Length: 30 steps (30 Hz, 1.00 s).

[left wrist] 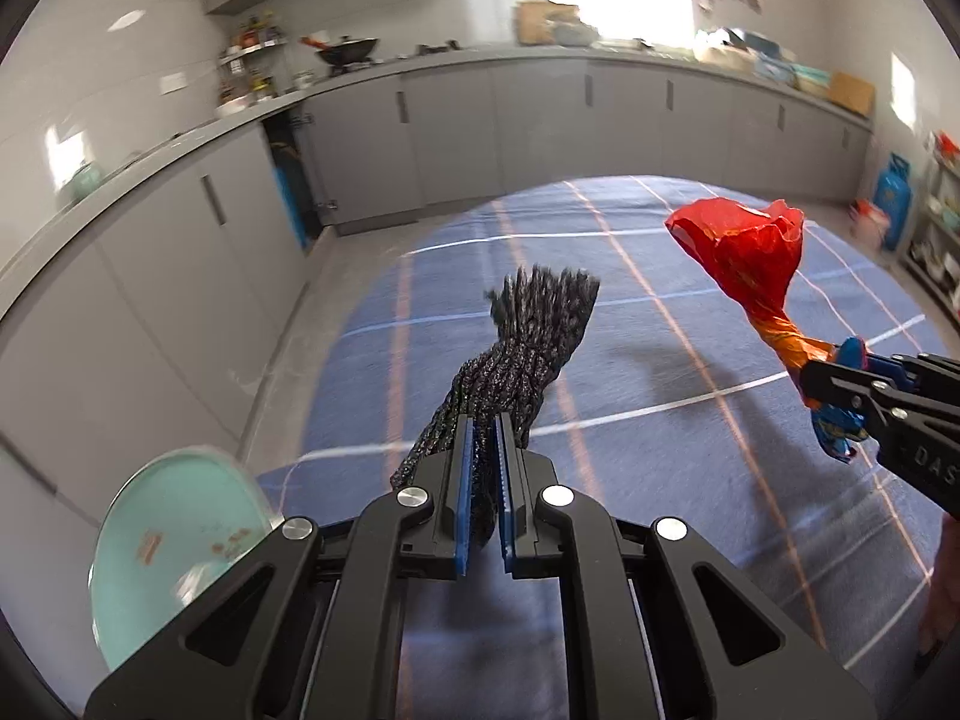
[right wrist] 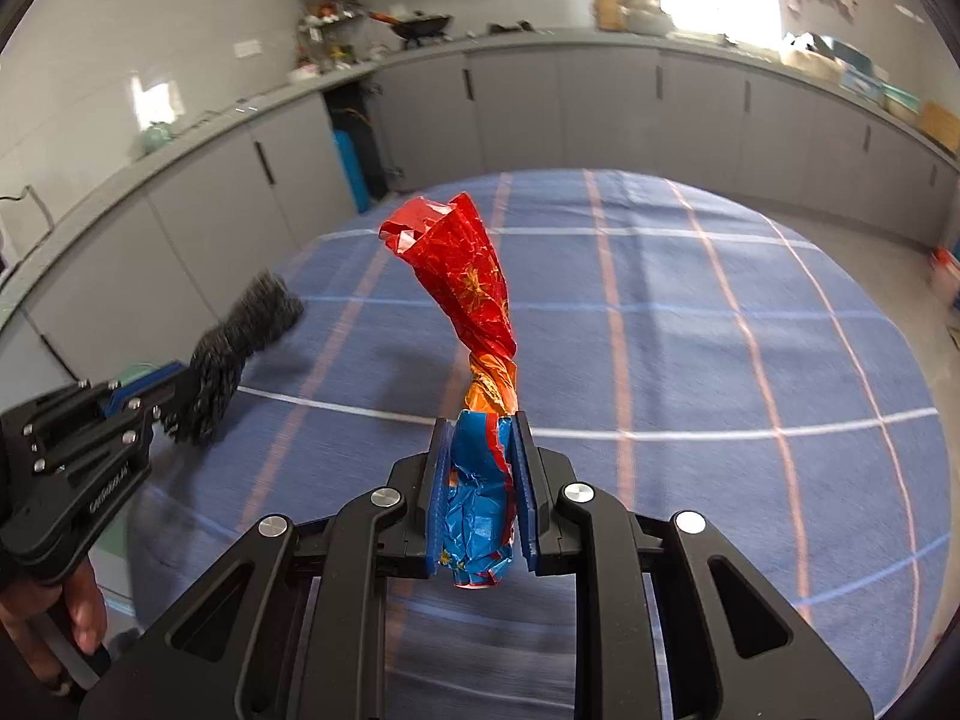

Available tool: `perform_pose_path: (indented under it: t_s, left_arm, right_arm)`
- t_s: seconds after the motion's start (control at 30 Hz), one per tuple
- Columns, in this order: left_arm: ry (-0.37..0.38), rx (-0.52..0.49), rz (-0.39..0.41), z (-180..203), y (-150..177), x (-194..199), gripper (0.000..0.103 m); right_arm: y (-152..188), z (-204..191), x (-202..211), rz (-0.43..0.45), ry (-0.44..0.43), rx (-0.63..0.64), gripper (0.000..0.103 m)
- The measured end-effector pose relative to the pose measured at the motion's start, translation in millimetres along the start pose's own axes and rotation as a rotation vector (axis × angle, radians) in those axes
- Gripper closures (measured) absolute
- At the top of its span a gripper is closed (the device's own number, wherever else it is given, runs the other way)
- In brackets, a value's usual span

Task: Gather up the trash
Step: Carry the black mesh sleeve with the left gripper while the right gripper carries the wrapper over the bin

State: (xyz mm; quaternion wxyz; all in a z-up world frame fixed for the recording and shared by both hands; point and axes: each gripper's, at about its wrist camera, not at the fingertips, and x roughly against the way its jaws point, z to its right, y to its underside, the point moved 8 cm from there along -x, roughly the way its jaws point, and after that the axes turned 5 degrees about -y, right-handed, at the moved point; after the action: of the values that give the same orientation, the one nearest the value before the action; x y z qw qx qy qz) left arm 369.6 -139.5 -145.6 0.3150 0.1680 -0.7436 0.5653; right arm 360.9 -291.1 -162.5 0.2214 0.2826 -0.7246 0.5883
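My left gripper [left wrist: 485,438] is shut on a twisted black glittery wrapper [left wrist: 522,336], held above the blue checked tablecloth [left wrist: 660,360]. My right gripper [right wrist: 479,426] is shut on a twisted red, orange and blue foil wrapper [right wrist: 468,282], which stands up from the jaws. In the left wrist view the right gripper [left wrist: 840,384] and its red wrapper [left wrist: 744,252] are at the right. In the right wrist view the left gripper [right wrist: 174,396] and the black wrapper [right wrist: 240,348] are at the left.
A mint-green trash bin [left wrist: 174,546] stands at the lower left beside the table. Grey kitchen cabinets [left wrist: 540,120] and a cluttered counter [left wrist: 750,54] run along the walls. A blue gas cylinder [left wrist: 894,198] stands at the far right.
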Motion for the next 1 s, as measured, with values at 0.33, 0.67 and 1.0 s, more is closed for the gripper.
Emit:
perform_pose_path:
  t_s: [0.33,0.67,1.0]
  left_arm:
    - [-0.11,0.143,0.072,-72,27,60,0.095]
    - [-0.192,0.204,0.112,-122,50,103,0.095]
    - [-0.263,0.25,0.13,-158,62,122,0.095]
  right_arm:
    - [-8,-80,-8,0.055,-0.164,0.098,0.083]
    - [-16,-150,-14,0.085,-0.238,0.186,0.083]
    - [-5,-203,-15,0.076,-0.288,0.259,0.083]
